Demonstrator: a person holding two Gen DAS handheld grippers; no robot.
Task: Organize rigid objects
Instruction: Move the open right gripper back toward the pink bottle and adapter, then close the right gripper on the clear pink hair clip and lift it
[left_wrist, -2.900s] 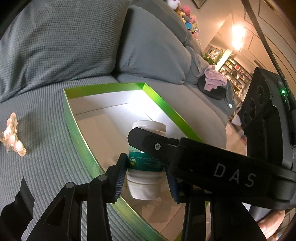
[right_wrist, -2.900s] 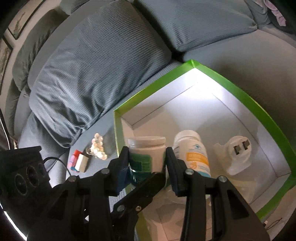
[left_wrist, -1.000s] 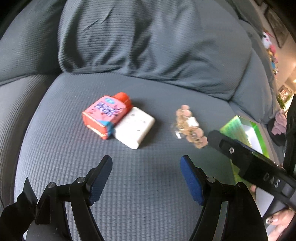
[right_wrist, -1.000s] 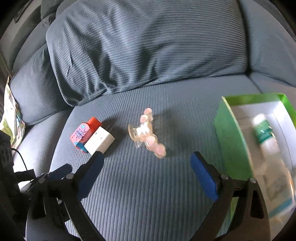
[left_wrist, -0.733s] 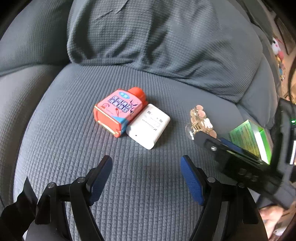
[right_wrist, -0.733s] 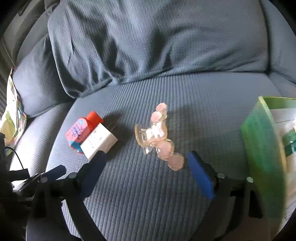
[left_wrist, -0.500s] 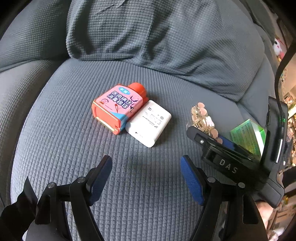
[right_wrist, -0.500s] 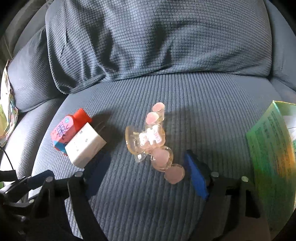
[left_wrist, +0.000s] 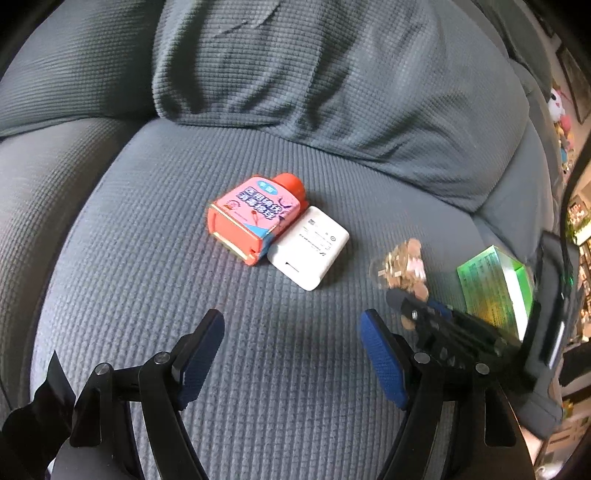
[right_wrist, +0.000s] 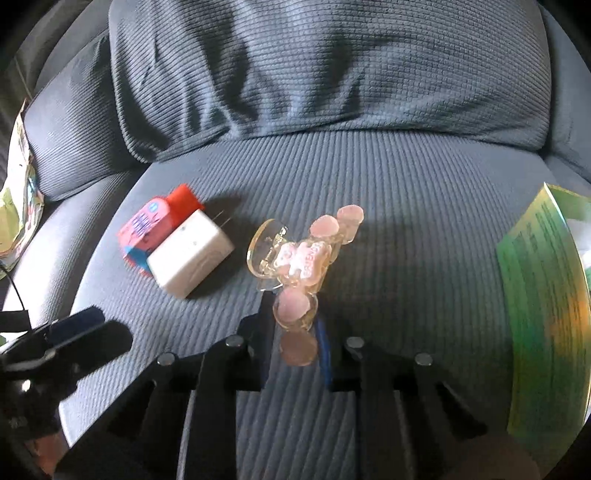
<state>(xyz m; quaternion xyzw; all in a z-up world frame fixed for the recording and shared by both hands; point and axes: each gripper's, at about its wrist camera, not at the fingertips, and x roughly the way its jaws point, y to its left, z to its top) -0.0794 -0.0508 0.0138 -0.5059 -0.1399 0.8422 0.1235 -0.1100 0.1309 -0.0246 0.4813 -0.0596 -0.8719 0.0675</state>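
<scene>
A clear hair claw clip with pink discs (right_wrist: 301, 258) lies on the grey sofa seat. My right gripper (right_wrist: 295, 332) is shut on its near end, on the lowest pink discs. The clip also shows in the left wrist view (left_wrist: 402, 267), with the right gripper (left_wrist: 413, 314) at it. A pink bottle with a red cap (left_wrist: 255, 218) lies on its side against a white charger plug (left_wrist: 308, 247). My left gripper (left_wrist: 291, 350) is open and empty, a little short of those two. The bottle (right_wrist: 151, 225) and plug (right_wrist: 190, 253) lie left of the clip.
A green box (right_wrist: 543, 314) stands on the seat at the right, also in the left wrist view (left_wrist: 495, 284). Grey back cushions (right_wrist: 325, 74) rise behind the seat. A colourful bag (right_wrist: 16, 206) sits at the far left edge.
Both grippers have left the green box and moved over the seat. My right gripper has come down to the hair clip and closed on its near end. My left gripper stays open near the bottle and plug.
</scene>
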